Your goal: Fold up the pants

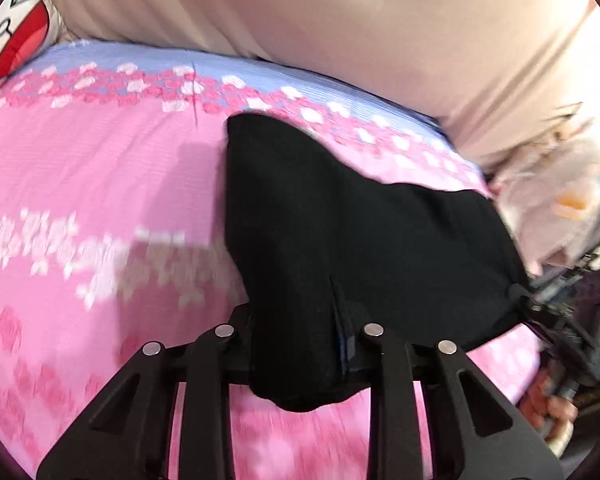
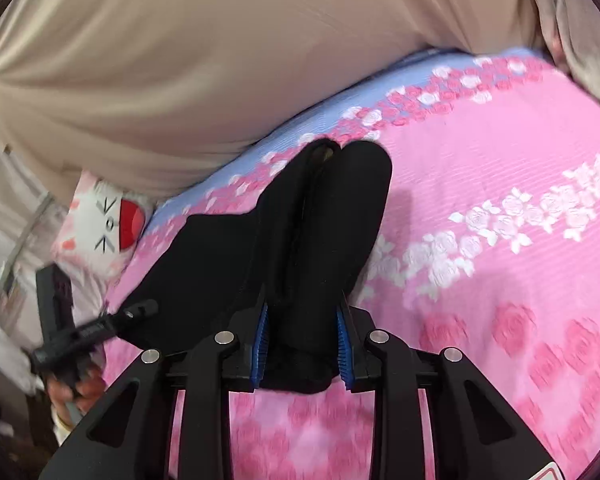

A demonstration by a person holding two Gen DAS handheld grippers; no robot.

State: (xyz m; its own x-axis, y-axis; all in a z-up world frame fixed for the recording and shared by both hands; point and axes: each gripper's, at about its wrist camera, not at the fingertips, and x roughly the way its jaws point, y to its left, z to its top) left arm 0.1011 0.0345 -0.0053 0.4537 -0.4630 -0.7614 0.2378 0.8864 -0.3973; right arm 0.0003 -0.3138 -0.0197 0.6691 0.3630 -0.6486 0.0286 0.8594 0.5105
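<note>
Pink rose-patterned bedding [image 2: 500, 184] with a pale blue band covers the bed, and a beige cover [image 1: 340, 32] bulges behind it. Black pants [image 1: 360, 232] lie on the pink cloth. Both grippers clamp them: the left gripper [image 1: 300, 344] bites one bunched end, the right gripper [image 2: 304, 344] squeezes the other between blue pads [image 2: 262, 340]. A white cartoon pillow [image 2: 108, 220] sits near the edge.
</note>
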